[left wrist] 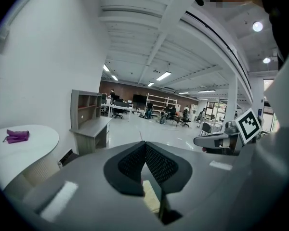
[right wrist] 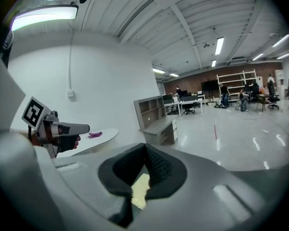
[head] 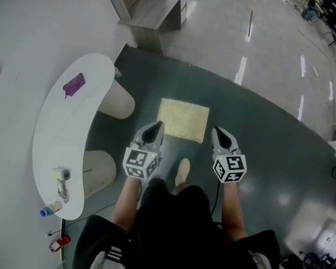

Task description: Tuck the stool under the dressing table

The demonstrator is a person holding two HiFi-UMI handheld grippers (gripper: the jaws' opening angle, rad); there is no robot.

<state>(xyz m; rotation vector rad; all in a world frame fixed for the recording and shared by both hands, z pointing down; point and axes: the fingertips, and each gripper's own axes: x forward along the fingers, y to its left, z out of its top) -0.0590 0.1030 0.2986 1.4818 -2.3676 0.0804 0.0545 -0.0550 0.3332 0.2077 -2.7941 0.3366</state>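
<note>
I see the white dressing table (head: 50,128) curving along the left, and nothing is tucked beneath it. The square, pale-topped stool (head: 183,119) stands out on the dark floor (head: 252,122), to the table's right and apart from it. My left gripper (head: 153,130) and right gripper (head: 222,134) hover on its near side, both clamped shut and empty. I judge the whole job remains: grasp, then push.

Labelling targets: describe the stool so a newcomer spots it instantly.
Find the white curved dressing table by the wall. On the dark floor to its right stands a square stool with a pale yellow seat, the only yellow thing nearby.
</note>
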